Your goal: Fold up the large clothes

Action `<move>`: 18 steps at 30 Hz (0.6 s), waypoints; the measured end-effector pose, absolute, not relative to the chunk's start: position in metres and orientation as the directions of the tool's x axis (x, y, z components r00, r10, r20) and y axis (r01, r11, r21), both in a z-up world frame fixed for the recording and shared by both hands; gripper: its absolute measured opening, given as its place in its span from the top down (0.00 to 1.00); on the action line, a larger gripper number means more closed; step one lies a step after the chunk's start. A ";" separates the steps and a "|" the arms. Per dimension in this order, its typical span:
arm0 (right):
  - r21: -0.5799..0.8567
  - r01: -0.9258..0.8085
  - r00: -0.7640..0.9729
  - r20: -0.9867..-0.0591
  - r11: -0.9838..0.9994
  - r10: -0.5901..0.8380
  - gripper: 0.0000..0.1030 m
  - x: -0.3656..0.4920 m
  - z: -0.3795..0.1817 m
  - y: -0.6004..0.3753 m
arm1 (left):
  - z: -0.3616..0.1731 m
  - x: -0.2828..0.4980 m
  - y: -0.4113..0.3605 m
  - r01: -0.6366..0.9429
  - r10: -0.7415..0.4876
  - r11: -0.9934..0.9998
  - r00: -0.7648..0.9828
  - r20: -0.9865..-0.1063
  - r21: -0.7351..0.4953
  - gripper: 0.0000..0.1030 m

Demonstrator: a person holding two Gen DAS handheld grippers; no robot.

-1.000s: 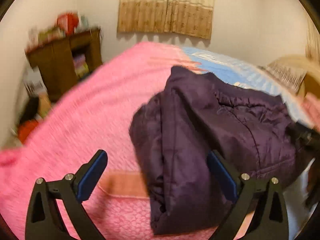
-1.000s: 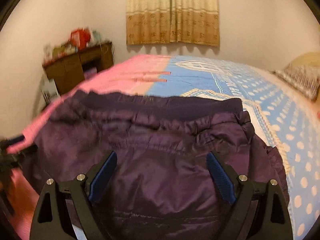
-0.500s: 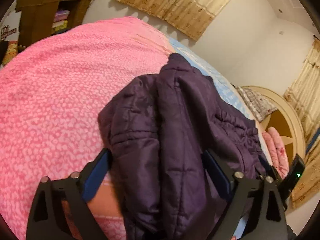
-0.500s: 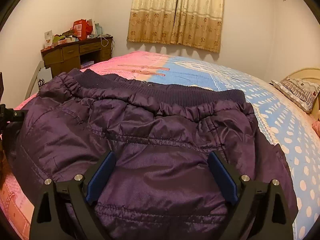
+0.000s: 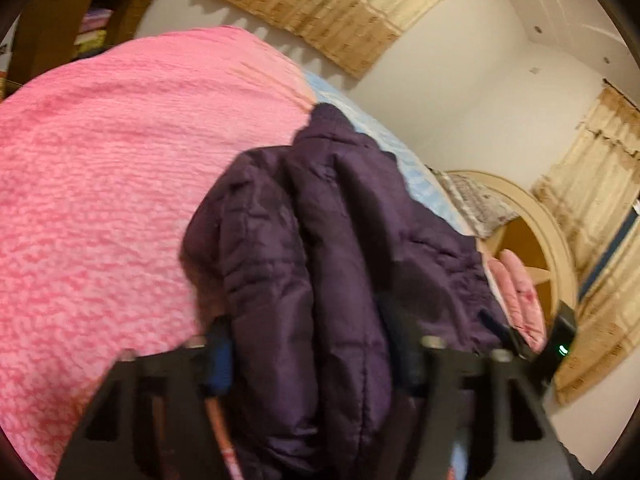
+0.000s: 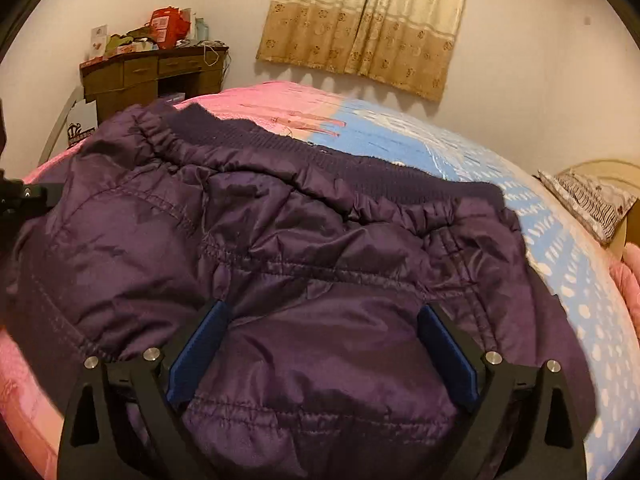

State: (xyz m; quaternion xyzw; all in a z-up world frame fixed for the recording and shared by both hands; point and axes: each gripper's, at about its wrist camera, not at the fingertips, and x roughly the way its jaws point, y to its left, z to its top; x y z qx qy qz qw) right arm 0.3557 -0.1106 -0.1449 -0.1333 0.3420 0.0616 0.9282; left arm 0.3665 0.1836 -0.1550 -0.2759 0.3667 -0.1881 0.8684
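A dark purple quilted jacket [image 6: 304, 264] lies folded in a thick bundle on the bed, its ribbed hem at the far side. In the left wrist view the jacket [image 5: 320, 240] shows end-on as stacked folds. My left gripper [image 5: 316, 356] is open, its fingers either side of the bundle's near end. My right gripper [image 6: 322, 344] is open, its blue pads either side of a bulge of the jacket's near part. The left gripper also shows at the left edge of the right wrist view [image 6: 24, 200].
The bed has a pink blanket [image 5: 100, 200] on one half and a blue dotted cover [image 6: 560, 272] on the other. A wooden desk [image 6: 152, 76] with clutter stands by the far wall under curtains [image 6: 368, 24]. A pillow [image 6: 588, 200] and headboard [image 5: 532, 232] are at the right.
My left gripper has moved forward and rolled, so the jacket's end now sits between its open fingers. My right gripper has pushed further over the jacket and stayed open.
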 end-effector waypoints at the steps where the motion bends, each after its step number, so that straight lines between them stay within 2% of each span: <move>1: -0.198 -0.202 0.753 -0.658 0.959 0.022 0.05 0.358 -0.145 -0.111 | -0.152 0.365 0.182 0.142 -0.538 0.774 0.661 -0.523 -0.617 0.52; 3: -0.209 -0.198 0.753 -0.658 0.958 0.012 0.05 0.358 -0.147 -0.109 | -0.149 0.363 0.181 0.171 -0.558 0.763 0.662 -0.501 -0.623 0.58; 5: -0.208 -0.197 0.755 -0.656 0.958 0.013 0.05 0.357 -0.147 -0.110 | -0.148 0.362 0.179 0.164 -0.552 0.760 0.673 -0.493 -0.629 0.56; 6: -0.209 -0.197 0.756 -0.655 0.958 0.012 0.05 0.356 -0.147 -0.109 | -0.151 0.364 0.179 0.145 -0.537 0.769 0.675 -0.507 -0.622 0.48; 7: -0.212 -0.196 0.758 -0.653 0.957 0.010 0.05 0.355 -0.148 -0.108 | -0.156 0.368 0.179 0.109 -0.513 0.781 0.674 -0.531 -0.615 0.34; 8: -0.221 -0.195 0.756 -0.654 0.956 0.004 0.05 0.356 -0.149 -0.107 | -0.160 0.370 0.179 0.082 -0.499 0.786 0.671 -0.549 -0.613 0.29; 11: -0.222 -0.202 0.740 -0.672 0.954 0.001 0.05 0.358 -0.151 -0.102 | -0.161 0.378 0.176 0.085 -0.521 0.772 0.652 -0.551 -0.630 0.26; 12: -0.221 -0.205 0.735 -0.678 0.953 0.001 0.05 0.362 -0.151 -0.102 | -0.159 0.378 0.174 0.094 -0.531 0.768 0.646 -0.548 -0.633 0.29; 13: -0.225 -0.208 0.730 -0.684 0.952 -0.002 0.05 0.365 -0.151 -0.100 | -0.157 0.378 0.172 0.115 -0.565 0.743 0.635 -0.527 -0.659 0.42; 16: -0.209 -0.205 0.739 -0.674 0.956 0.012 0.05 0.362 -0.150 -0.100 | -0.144 0.366 0.169 0.153 -0.633 0.660 0.642 -0.433 -0.736 0.57; 18: -0.181 -0.207 0.746 -0.665 0.961 0.035 0.05 0.361 -0.149 -0.105 | -0.132 0.357 0.163 0.192 -0.649 0.644 0.650 -0.396 -0.741 0.65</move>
